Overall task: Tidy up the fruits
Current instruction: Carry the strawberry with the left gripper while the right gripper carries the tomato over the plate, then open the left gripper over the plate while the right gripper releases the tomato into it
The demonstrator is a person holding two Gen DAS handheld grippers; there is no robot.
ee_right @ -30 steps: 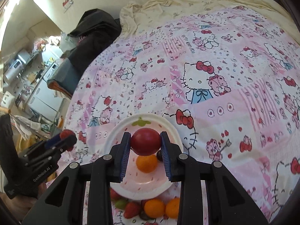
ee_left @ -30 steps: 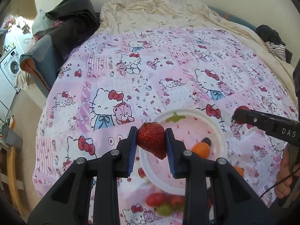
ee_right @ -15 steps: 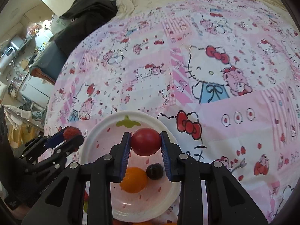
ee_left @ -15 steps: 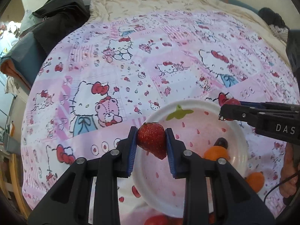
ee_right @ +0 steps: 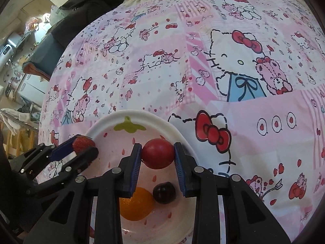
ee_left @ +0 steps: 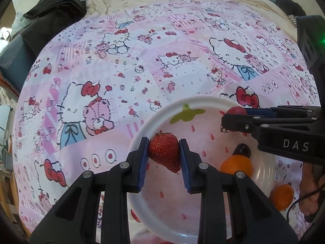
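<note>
Strawberry (ee_left: 165, 152) sits clamped between the blue pads of the left gripper (ee_left: 163, 158), tip pointing down, held over the near left part of the white plate (ee_left: 142, 130). The right gripper (ee_right: 156, 159) is closed the same way on a round red tomato (ee_right: 158, 156), held above the plate's far side. In the plate lie an orange citrus fruit (ee_right: 135, 205) and a dark cherry (ee_right: 164, 192), touching each other, near the right gripper's fingers. A second orange fruit (ee_left: 282, 196) lies off the plate on the pink cartoon-cat bedsheet (ee_left: 142, 61), just beside the rim.

Compared with a second ago, both grippers have come down closer to the plate, which now fills far more of each view. The loose pile of fruit on the sheet at the plate's near edge has slipped out of sight below the fingers. Both grips look unchanged.
</note>
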